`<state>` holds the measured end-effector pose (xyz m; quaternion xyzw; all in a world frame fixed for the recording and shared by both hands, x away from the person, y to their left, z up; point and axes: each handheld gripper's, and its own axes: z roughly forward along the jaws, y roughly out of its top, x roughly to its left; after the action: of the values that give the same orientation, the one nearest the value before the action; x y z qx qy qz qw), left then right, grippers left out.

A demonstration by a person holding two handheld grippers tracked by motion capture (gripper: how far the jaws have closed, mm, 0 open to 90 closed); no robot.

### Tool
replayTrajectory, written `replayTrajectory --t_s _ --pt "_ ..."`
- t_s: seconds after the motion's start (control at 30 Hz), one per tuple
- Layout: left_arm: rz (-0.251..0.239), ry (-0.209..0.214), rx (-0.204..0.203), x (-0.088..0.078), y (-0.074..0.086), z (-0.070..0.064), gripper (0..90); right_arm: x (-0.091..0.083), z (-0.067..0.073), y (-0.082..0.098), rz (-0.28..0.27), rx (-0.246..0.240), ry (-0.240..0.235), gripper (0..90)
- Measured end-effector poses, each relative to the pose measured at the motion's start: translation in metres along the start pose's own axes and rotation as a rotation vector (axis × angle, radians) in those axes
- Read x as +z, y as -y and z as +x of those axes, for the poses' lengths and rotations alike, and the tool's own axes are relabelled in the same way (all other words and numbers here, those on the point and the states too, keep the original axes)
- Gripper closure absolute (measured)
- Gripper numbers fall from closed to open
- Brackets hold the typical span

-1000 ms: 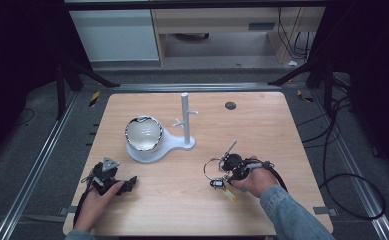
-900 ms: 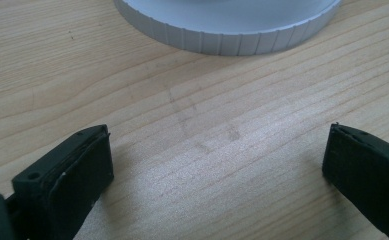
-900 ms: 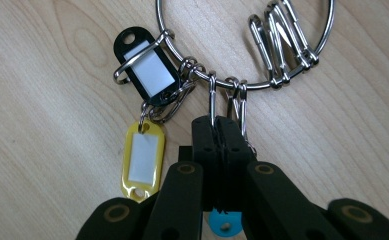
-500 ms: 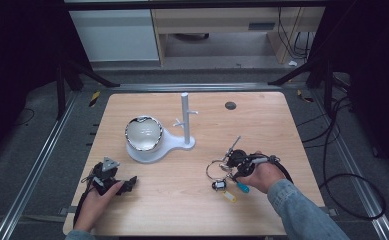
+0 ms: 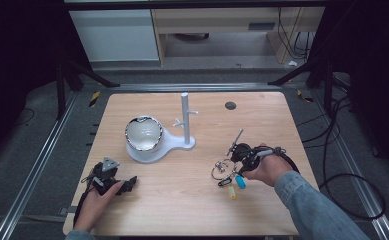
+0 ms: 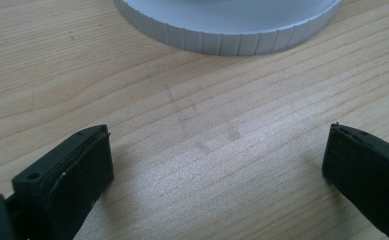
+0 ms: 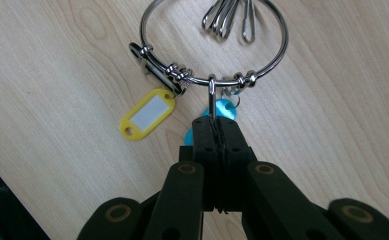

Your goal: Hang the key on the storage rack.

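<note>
now your right hand (image 5: 267, 167) has slid toward the table's right edge vs a sec ago, and the key ring (image 5: 221, 169) went with it; the stand and your left hand sit where they were.

right gripper (image 7: 215, 125): jaws pressed tight together, clamped on a small metal loop that hangs from the key ring (image 7: 217, 45). ring lies on the wood just ahead of the jaw tips. on it you've got a yellow tag (image 7: 147, 114) w/ a white label off to the left in the right gripper view, a blue tag (image 7: 223, 111) mostly hidden behind the jaws, a dark flat piece, and a few silver clips (image 7: 228, 17) at the far side. in the high view the yellow tag (image 5: 232, 192) and blue tag (image 5: 240, 181) lie on the near side of the ring, by your knuckles.

left gripper (image 5: 117, 184): jaws wide apart, holding nothing, bare wooden table (image 6: 207, 130) between them. low over the near-left part of the table (image 5: 182, 210). ahead of it is the ribbed rim of the white stand base (image 6: 222, 37), not touching.

white stand (image 5: 159, 142) sits mid-table w/ an upright post (image 5: 185, 117) and a shiny bowl (image 5: 143, 133) on its base, well apart from both grippers.
</note>
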<state>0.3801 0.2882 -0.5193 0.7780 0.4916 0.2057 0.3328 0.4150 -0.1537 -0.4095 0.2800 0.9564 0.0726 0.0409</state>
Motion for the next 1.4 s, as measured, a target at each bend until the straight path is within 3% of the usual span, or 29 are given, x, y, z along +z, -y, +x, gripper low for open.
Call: replayTrajectory --t_s 0.5,0.9,1.4 --pt "0.0 0.0 0.002 0.0 0.0 0.0 0.0 -0.029 -0.006 -0.01 -0.027 -0.013 0.016 88.8" --pt "0.001 0.0 0.002 0.0 0.0 0.0 0.0 -0.042 -0.008 -0.015 0.007 -0.043 0.014 88.8" --pt "0.001 0.0 0.002 0.0 0.0 0.0 0.0 -0.073 -0.015 -0.022 -0.033 -0.048 0.035 88.8"
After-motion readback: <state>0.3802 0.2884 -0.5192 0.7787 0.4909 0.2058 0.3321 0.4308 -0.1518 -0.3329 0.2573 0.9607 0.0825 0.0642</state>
